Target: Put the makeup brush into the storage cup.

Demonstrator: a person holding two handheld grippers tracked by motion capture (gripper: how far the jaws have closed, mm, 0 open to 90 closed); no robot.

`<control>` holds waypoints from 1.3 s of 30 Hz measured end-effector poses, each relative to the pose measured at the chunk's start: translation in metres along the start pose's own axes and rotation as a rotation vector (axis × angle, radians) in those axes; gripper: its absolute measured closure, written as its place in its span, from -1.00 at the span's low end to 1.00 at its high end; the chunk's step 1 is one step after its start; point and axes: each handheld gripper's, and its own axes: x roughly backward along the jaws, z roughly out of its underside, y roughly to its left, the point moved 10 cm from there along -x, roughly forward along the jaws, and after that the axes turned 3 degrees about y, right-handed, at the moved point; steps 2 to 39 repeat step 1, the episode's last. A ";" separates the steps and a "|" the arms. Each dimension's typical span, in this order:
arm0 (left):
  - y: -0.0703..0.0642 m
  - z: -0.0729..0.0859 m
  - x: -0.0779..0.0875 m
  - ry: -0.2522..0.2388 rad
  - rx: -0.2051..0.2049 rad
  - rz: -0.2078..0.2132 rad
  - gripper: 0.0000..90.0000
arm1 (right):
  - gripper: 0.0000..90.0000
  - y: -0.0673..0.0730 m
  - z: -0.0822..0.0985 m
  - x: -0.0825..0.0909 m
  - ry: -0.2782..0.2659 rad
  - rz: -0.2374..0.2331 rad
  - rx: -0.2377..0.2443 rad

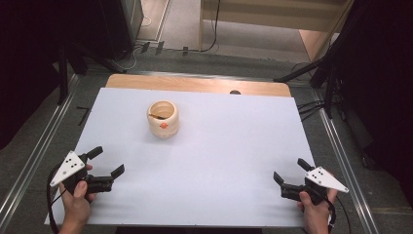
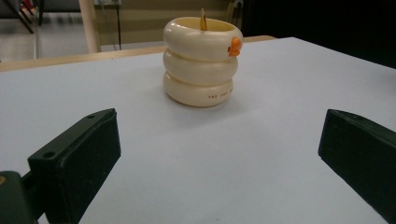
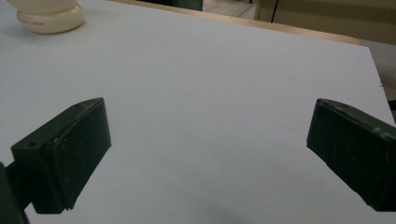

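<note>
Both claws, the left gripper (image 1: pixel 107 162) and right gripper (image 1: pixel 290 170), gaped wide, holding nothing. The cream ringed pot (image 1: pixel 163 119) stood well apart on the white table (image 1: pixel 219 146).

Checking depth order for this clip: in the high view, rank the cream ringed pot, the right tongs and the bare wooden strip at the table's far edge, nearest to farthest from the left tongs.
1. Cream ringed pot: ahead of the left tongs, left of centre.
2. Wooden strip: far edge, beyond the pot.
3. Right tongs: across the table, near its right edge.
</note>
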 end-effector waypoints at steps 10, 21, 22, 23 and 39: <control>0.000 0.000 0.000 -0.001 -0.001 -0.001 -1.00 | -1.00 0.000 0.000 0.000 -0.001 0.000 0.000; 0.000 0.000 0.000 -0.001 -0.001 -0.001 -1.00 | -1.00 0.000 0.000 0.000 -0.001 0.000 0.000; 0.000 0.000 0.000 -0.001 -0.001 -0.001 -1.00 | -1.00 0.000 0.000 0.000 -0.001 0.000 0.000; 0.000 0.000 0.000 -0.001 -0.001 -0.001 -1.00 | -1.00 0.000 0.000 0.000 -0.001 0.000 0.000; 0.000 0.000 0.000 -0.001 -0.001 -0.001 -1.00 | -1.00 0.000 0.000 0.000 -0.001 0.000 0.000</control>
